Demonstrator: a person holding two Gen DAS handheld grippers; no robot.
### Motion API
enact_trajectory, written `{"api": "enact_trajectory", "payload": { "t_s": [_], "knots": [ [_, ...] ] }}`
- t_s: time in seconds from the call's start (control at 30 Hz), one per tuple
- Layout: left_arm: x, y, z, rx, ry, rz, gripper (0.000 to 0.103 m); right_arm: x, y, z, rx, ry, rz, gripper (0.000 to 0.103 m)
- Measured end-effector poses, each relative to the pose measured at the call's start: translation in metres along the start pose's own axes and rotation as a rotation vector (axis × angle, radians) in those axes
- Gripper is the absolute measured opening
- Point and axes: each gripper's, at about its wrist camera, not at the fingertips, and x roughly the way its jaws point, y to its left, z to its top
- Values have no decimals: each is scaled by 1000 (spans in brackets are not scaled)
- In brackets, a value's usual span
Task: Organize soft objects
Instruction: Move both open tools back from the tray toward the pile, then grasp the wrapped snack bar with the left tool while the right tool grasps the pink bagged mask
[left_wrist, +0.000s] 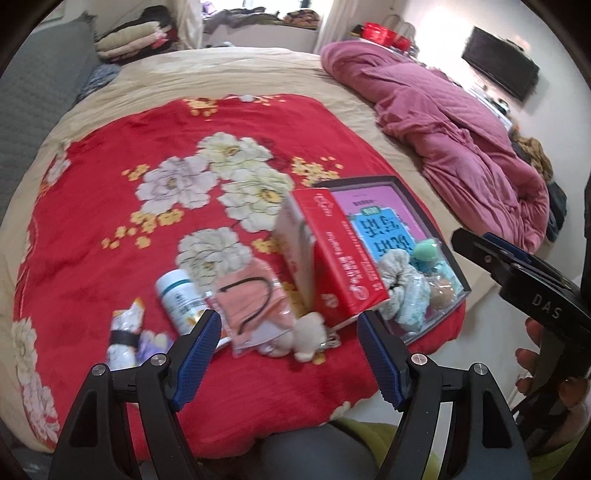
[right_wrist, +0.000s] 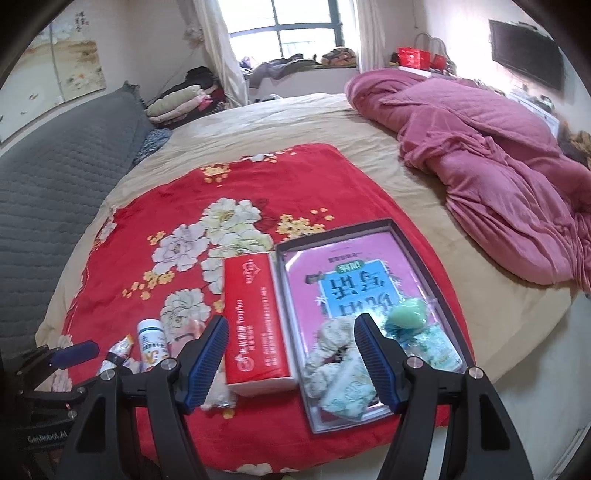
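Left gripper (left_wrist: 290, 334) and right gripper (right_wrist: 291, 341) both hang spread and empty over a red blanket (left_wrist: 110, 206). Just beyond lie a small plush (left_wrist: 308, 338), a mask packet (left_wrist: 251, 302) and a red box (right_wrist: 255, 325); the tray (right_wrist: 436, 258) (holding a scrunchie (right_wrist: 332, 339)) sits beside it.

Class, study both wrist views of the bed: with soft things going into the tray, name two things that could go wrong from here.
1. The red tissue pack stands close against the tray; a claw reaching across may knock it onto the things inside.
2. The small plush toy lies touching the pink packet; the open left claw could pinch both together.
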Motion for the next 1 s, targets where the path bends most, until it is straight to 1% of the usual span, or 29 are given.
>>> {"api": "enact_trajectory", "payload": {
  "t_s": [0.47,0.6,0.8,1.0],
  "knots": [
    [-44,84,-12,-141,-67,63,77,-10,57,-3,-102,-1,41,70],
    [-54,114,-20,-195,-84,86,77,-10,72,-5,-122,4,60,70],
    [-60,152,-32,-261,-87,107,77,-4,96,-10,-161,21,73,70],
    [-46,177,-47,-302,-49,115,77,9,119,-20,-201,51,84,70]
  ]
}}
